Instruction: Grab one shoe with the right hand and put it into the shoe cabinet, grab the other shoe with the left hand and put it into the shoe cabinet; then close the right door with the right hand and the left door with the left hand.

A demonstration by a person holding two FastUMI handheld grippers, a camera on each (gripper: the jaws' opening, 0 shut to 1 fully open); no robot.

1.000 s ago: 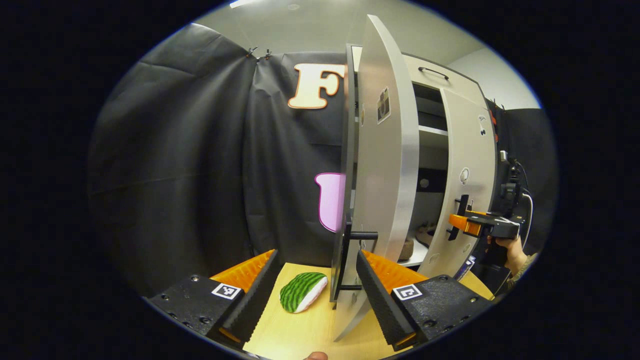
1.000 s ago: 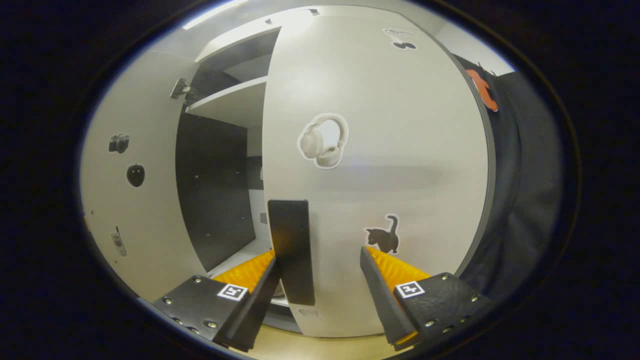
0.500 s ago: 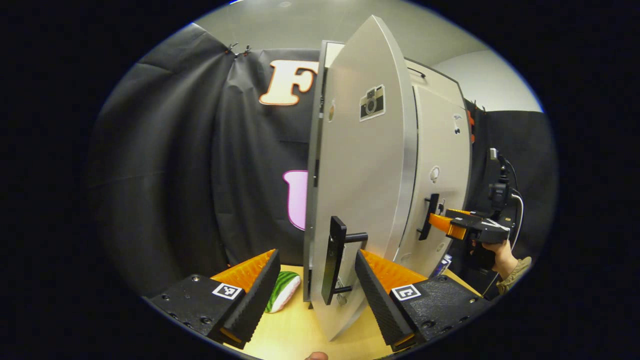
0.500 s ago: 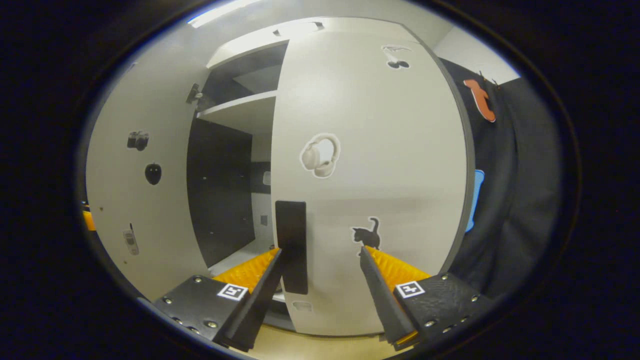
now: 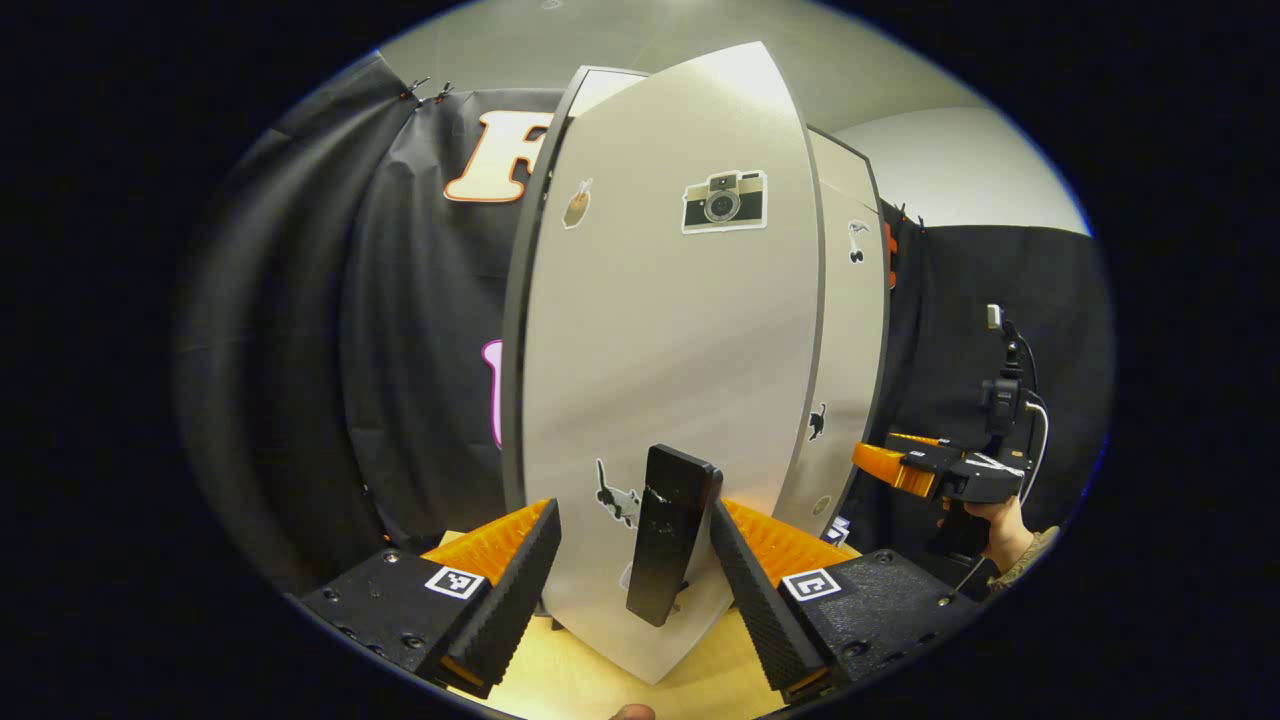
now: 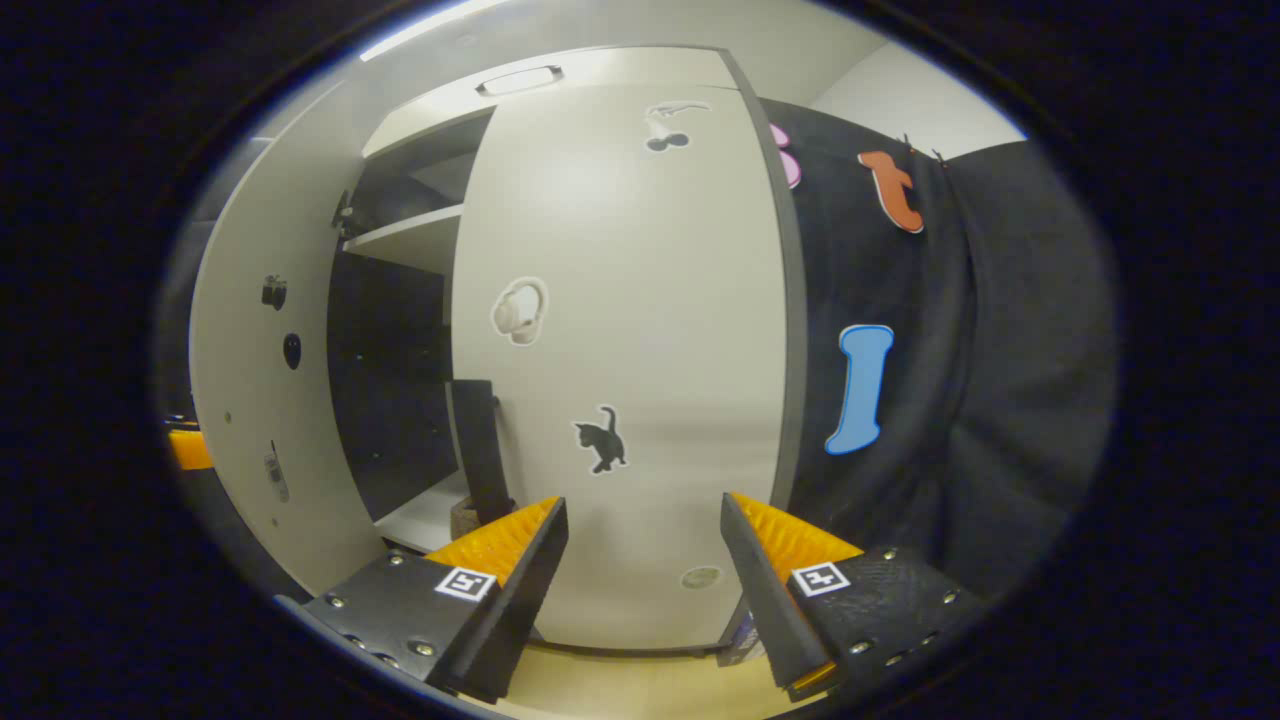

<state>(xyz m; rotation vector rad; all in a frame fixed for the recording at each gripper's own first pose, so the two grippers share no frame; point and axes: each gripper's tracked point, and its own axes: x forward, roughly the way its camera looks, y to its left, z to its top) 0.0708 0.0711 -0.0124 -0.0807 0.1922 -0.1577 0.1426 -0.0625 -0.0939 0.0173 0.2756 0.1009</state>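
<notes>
Now the tall white left door point(image 5: 670, 330) of the shoe cabinet is swung far nearer shut than a second ago, its black bar handle point(image 5: 668, 535) between the wide jaws of the left gripper point(image 5: 634, 555), unclamped. The white right door point(image 6: 620, 350) is pushed closed, and the right gripper point(image 6: 644, 560), jaws wide, is drawn back from it. Beside that door's handle, a shoe point(image 6: 465, 518) is glimpsed inside. Closing is judged nearly done.

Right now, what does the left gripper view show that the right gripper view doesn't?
Left gripper view: the left door from its outer face, its black handle between the fingers of the open left hand-held gripper. Right gripper view: a gap onto the cabinet shelf, a headphone sticker. Both: the right door and its cat sticker.
</notes>
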